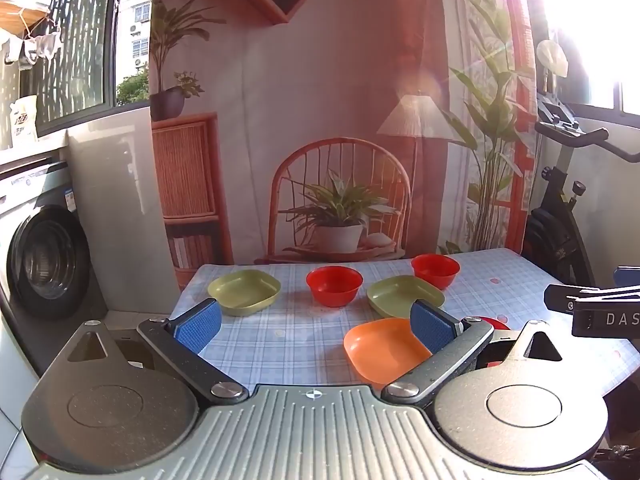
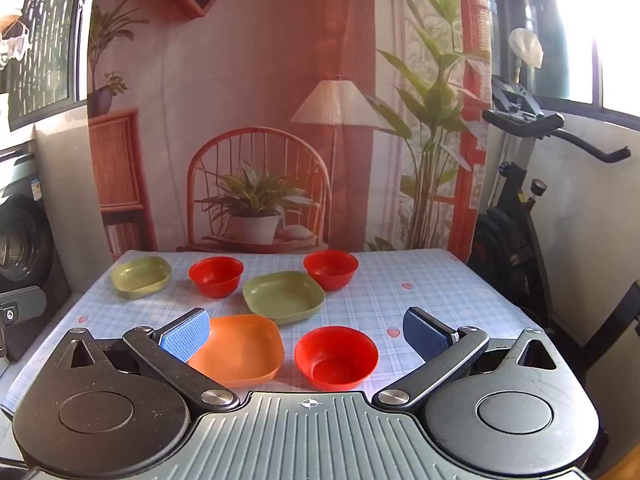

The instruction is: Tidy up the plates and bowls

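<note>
Three red bowls (image 2: 336,356) and three plates (image 2: 240,348) sit unstacked, apparently untouched. Left gripper (image 1: 316,326) and right gripper (image 2: 306,334) hover spread wide, empty.

Blown-out window glare at right; fisheye-bent edges.

Near red bowl (image 1: 494,323): in the left wrist view, lower right, almost all of it sits behind the right finger of the left gripper (image 1: 316,326); only a sliver of rim shows.
Orange plate (image 1: 386,350): lower centre-right of the same view, its right corner is covered by the blue pad (image 1: 430,326).
Orange plate, right wrist view (image 2: 240,350): its left edge is behind the left pad (image 2: 186,338) of the right gripper (image 2: 308,334).
Right gripper seen from the left camera (image 1: 596,304): cut off by the right edge; lettering reads only partly.
Washing machine (image 1: 44,256): cut by the left edge.
Upper right window (image 1: 592,20): washed out by glare.
</note>
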`<state>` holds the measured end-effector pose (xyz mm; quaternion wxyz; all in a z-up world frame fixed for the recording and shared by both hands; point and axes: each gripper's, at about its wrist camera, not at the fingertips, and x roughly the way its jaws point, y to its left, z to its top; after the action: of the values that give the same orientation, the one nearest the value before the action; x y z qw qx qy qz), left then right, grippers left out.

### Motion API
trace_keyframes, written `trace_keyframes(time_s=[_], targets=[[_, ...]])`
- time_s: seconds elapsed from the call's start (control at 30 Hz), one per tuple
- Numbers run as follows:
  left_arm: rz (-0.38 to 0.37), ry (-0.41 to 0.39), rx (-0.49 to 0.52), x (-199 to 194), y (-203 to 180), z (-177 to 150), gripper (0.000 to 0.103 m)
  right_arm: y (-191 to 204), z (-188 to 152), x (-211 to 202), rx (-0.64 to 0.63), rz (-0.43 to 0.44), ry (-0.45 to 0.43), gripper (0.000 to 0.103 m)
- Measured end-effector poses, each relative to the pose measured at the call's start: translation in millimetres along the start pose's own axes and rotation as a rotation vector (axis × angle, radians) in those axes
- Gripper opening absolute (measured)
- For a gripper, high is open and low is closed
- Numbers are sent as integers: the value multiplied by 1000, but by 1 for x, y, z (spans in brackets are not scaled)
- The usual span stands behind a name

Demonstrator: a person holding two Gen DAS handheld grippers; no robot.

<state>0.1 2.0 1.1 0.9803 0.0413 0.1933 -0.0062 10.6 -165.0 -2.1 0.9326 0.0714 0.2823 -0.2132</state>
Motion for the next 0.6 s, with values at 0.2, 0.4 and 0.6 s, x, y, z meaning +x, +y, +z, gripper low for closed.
trace_keyframes(time_s=[0.2, 0.4, 0.6], targets=[[0, 0, -2, 0, 0, 0, 102, -1, 2, -1, 0, 1, 1, 103], [0, -1, -3, 0, 0, -1, 102, -1, 1, -1, 1, 1, 0, 103], [-1, -1, -4, 0, 0, -1, 102, -1, 1, -1, 1, 1, 0, 103]])
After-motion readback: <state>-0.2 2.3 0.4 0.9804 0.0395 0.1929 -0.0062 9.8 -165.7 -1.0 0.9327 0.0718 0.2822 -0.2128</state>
